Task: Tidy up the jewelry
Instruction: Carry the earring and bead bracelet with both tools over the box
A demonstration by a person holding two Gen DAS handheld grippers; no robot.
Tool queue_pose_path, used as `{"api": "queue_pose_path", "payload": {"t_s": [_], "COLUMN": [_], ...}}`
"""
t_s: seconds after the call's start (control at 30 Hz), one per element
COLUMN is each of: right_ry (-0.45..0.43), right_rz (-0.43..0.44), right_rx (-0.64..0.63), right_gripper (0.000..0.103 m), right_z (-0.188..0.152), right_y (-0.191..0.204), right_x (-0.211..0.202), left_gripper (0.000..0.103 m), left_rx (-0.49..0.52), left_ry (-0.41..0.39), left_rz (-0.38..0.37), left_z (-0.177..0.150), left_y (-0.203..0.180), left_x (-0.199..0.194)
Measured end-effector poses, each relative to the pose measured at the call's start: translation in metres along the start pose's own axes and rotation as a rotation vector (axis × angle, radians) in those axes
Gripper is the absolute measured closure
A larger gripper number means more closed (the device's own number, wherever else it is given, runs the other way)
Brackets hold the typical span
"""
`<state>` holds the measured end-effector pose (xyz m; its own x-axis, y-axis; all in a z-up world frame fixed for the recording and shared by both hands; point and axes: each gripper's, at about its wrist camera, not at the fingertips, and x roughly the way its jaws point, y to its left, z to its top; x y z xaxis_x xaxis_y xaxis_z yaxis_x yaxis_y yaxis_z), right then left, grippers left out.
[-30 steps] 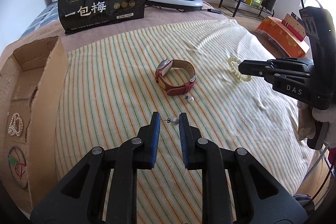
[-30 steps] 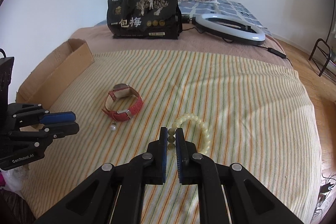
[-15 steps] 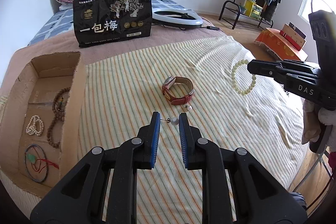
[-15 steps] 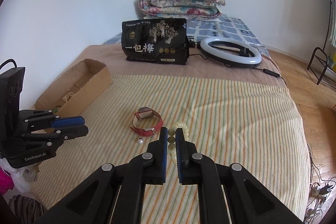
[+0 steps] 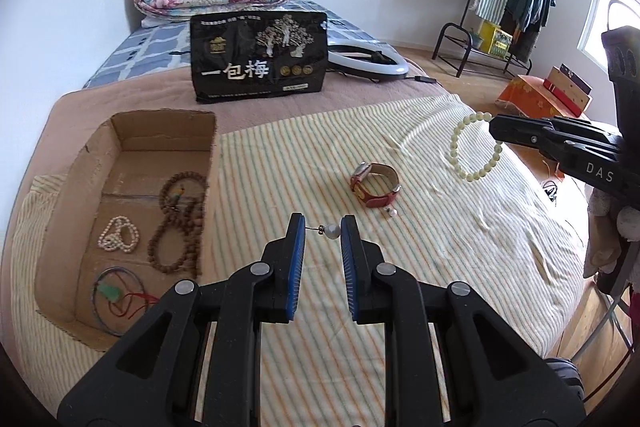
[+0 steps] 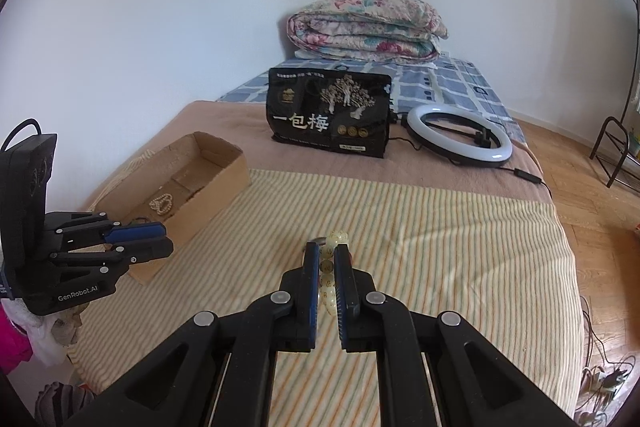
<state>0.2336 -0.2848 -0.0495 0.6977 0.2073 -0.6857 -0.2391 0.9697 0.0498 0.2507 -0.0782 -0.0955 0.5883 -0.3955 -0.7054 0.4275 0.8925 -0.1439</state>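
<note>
Pearl earring [image 5: 330,230] pinched in the left gripper [image 5: 322,231] and bracelet [image 5: 475,150] clamped in the right gripper [image 6: 327,254] hang above the bed; lower both gently into the box [image 5: 120,139].

Bed [image 5: 500,227]; on it: cardboard box [image 5: 120,163]; watch [image 5: 374,183]; black bag [image 5: 258,57]

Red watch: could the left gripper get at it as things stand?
Probably not yet. The way to the watch on the striped cloth is clear, but the left gripper is already shut on a pearl earring; that must go first.
</note>
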Motion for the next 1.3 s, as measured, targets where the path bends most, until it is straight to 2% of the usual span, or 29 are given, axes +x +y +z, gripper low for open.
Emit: {"api": "queue_pose_path", "payload": {"t_s": [0.23, 0.53, 0.87, 1.3], "right_ry": [-0.025, -0.031, -0.039, -0.019], "right_rz": [0.024, 0.073, 0.130, 0.181], "right_rx": [-0.019, -0.047, -0.073, -0.117], "right_gripper": [0.098, 0.098, 0.098, 0.098], "right_z": [0.013, 0.033, 0.062, 0.094], "right_y": [0.026, 0.066, 0.105, 0.148], "right_x": [-0.002, 0.018, 0.047, 0.099], "left_gripper": [0.086, 0.086, 0.086, 0.086], "left_rx": [0.002, -0.024, -0.060, -0.091], "left_ry": [-0.021, -0.049, -0.059, -0.059], "left_rz": [0.042, 0.097, 0.138, 0.166], "left_z": [0.001, 0.006, 0.015, 0.020], "left_y": [0.027, 0.073, 0.117, 0.155], "left_x": [-0.019, -0.034, -0.028, -0.014]}}
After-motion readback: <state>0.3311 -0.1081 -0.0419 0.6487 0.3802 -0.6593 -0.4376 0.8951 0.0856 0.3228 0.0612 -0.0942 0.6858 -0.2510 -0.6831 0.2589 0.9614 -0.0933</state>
